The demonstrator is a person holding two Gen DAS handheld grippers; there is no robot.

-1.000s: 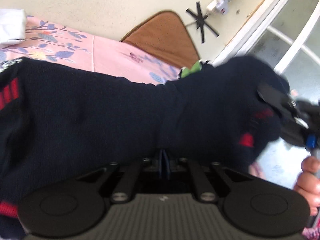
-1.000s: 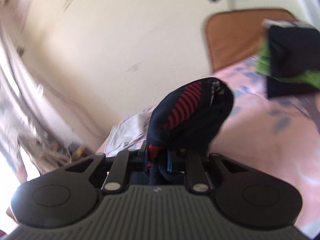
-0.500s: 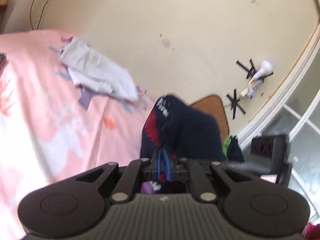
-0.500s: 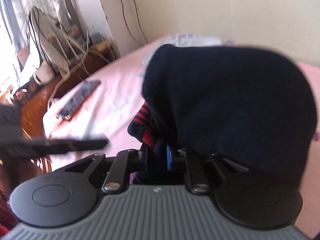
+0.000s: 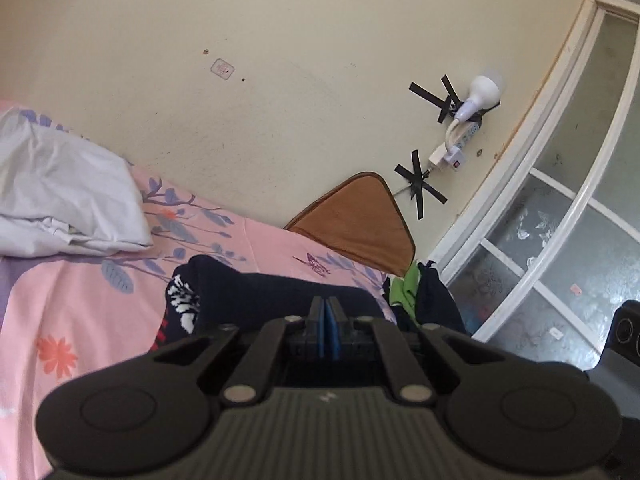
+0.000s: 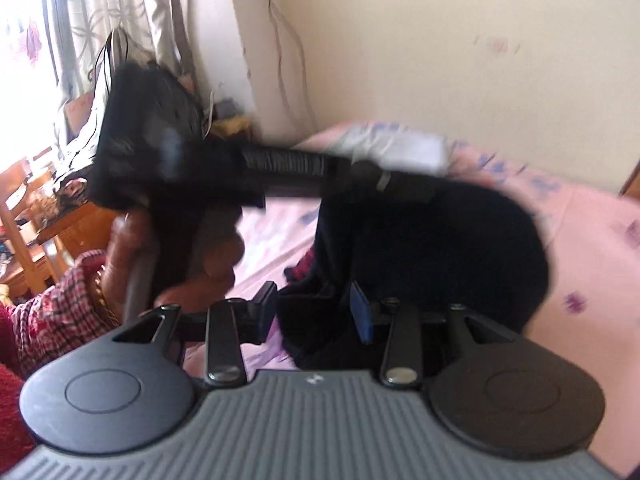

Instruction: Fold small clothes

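A navy sock [image 5: 260, 300] with red stripes and white lettering lies doubled over on the pink flowered bed sheet [image 5: 80, 320]. My left gripper [image 5: 326, 300] is shut, its blue pads together with no cloth showing between them, its tips just over the sock. In the right wrist view the left gripper [image 6: 420, 190] reaches blurred across the top of the sock [image 6: 460, 248], held by a hand [image 6: 216, 256]. My right gripper [image 6: 314, 300] has its jaws opening. A fold of the sock sits loose between them.
Crumpled white cloth [image 5: 60, 200] lies at the back left of the bed against the wall. A brown cushion [image 5: 352, 220] and a green and dark clothes pile [image 5: 420, 292] sit at the bed's far right by a glazed door [image 5: 560, 240]. Wooden furniture [image 6: 24, 220] stands left of the bed.
The sock, stretched in the air between both grippers a second ago, has been doubled over and brought down onto the bed. The right jaws have spread apart. The left gripper has slid back from the sock.
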